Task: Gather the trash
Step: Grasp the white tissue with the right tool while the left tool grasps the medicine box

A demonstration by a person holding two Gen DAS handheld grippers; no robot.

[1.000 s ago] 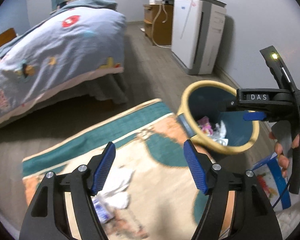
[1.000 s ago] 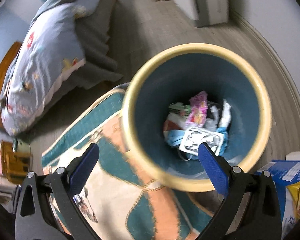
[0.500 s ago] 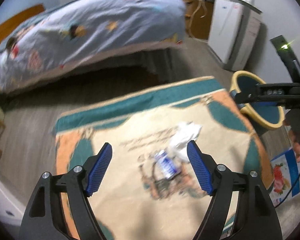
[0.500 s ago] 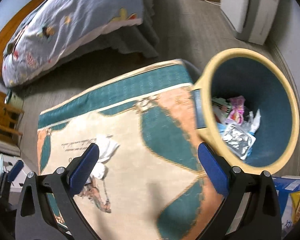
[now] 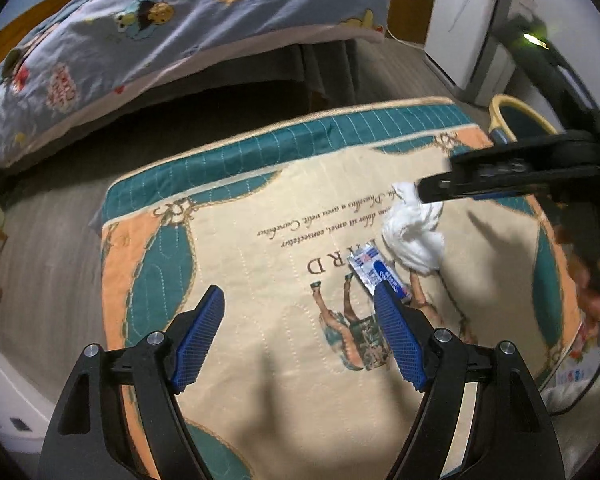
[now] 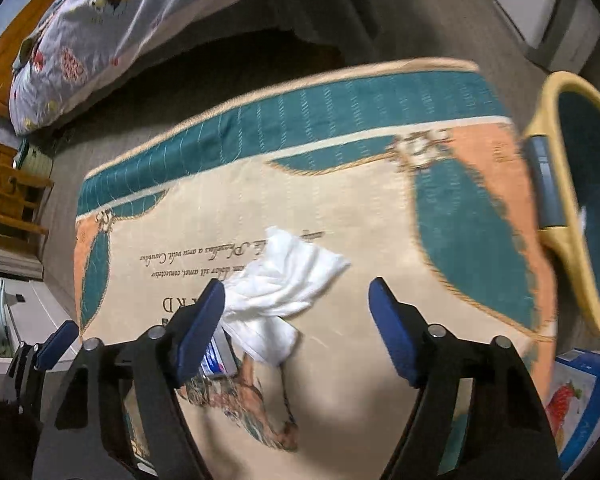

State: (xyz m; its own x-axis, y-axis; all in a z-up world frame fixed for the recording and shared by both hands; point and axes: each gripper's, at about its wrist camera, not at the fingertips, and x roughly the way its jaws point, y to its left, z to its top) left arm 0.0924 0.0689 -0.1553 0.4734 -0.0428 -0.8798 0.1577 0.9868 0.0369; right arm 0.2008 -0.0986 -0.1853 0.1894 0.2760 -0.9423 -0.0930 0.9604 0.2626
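Crumpled tissue on rug, beside splayed right hand-held gripper

A patterned rug is lying on the floor, carrying a crumpled white tissue touching a small foil wrapper.

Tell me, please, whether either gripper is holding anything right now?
Neither: the left gripper and right gripper are open above the crumpled white tissue.

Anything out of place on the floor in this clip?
Yes: a crumpled white tissue and a small blue-and-white wrapper lie touching on the rug, outside the yellow bin. Both grippers are open and empty.
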